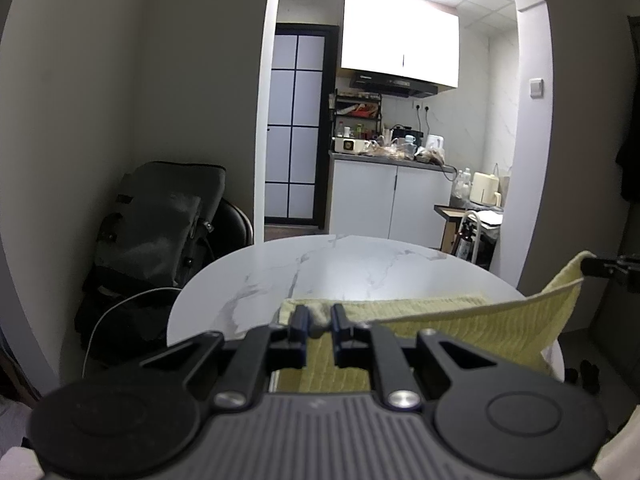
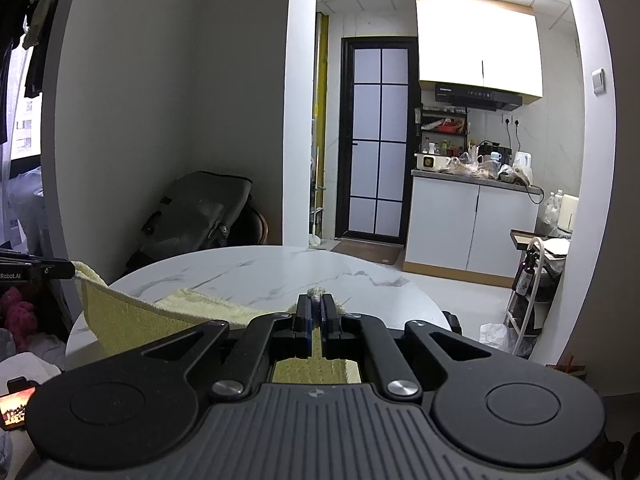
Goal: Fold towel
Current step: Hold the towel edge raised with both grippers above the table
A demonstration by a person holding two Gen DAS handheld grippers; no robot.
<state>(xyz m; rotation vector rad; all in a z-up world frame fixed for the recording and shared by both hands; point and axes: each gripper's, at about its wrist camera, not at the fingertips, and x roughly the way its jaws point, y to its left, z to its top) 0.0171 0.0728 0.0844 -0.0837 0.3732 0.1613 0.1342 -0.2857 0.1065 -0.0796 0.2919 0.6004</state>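
A pale yellow waffle-weave towel [image 1: 472,328] hangs between my two grippers above the round marble table [image 1: 328,268], its far part resting on the tabletop. My left gripper [image 1: 318,318] is shut on one towel corner. My right gripper [image 2: 316,304] is shut on the other corner, with the towel [image 2: 132,316] sagging away to the left. The right gripper shows at the right edge of the left wrist view [image 1: 608,268]. The left gripper shows at the left edge of the right wrist view [image 2: 48,270].
A dark bag on a chair [image 1: 160,224] stands behind the table at the left. A kitchen counter [image 1: 392,156] with clutter and white cabinets lies beyond the doorway. A small cart [image 2: 536,276] with bottles stands at the right.
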